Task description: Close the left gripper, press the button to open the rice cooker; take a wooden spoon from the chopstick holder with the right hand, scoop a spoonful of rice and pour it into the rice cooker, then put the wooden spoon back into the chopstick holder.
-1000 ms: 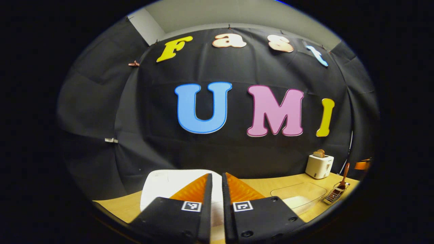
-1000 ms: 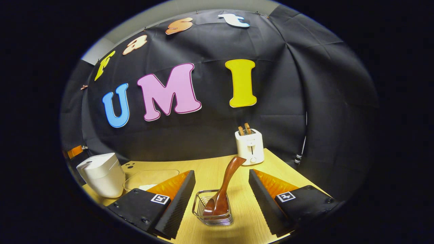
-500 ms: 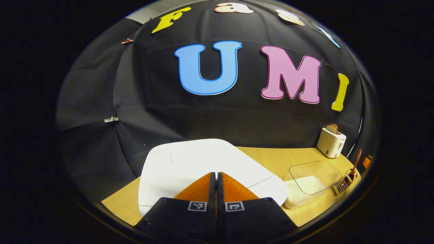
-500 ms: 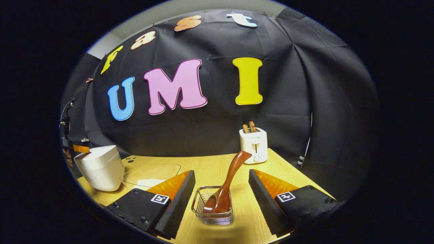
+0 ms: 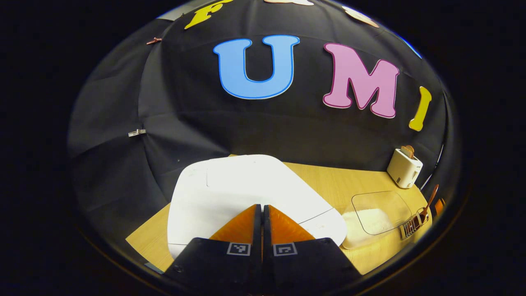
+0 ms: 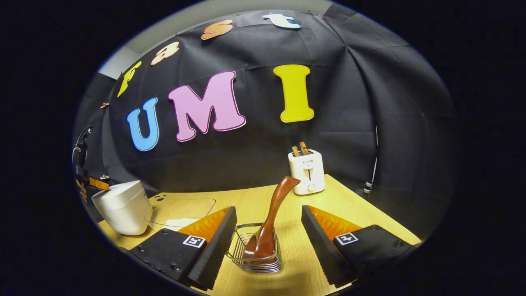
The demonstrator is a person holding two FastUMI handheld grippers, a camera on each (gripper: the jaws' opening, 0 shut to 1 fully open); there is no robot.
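Left gripper [image 5: 261, 207] pinched shut, hovering right over rice cooker [image 5: 246, 193] lid; right gripper [image 6: 269, 222] wide open, spoon [image 6: 269, 222] upright between fingers.

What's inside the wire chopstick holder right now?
A wooden spoon stands bowl-down in the chopstick holder, handle leaning out. Anything beneath the spoon's bowl is hidden.

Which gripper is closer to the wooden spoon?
The right. The right gripper is open with the wooden spoon standing in the wire holder between its fingers. The left gripper, shut, is over the rice cooker, far across the table.
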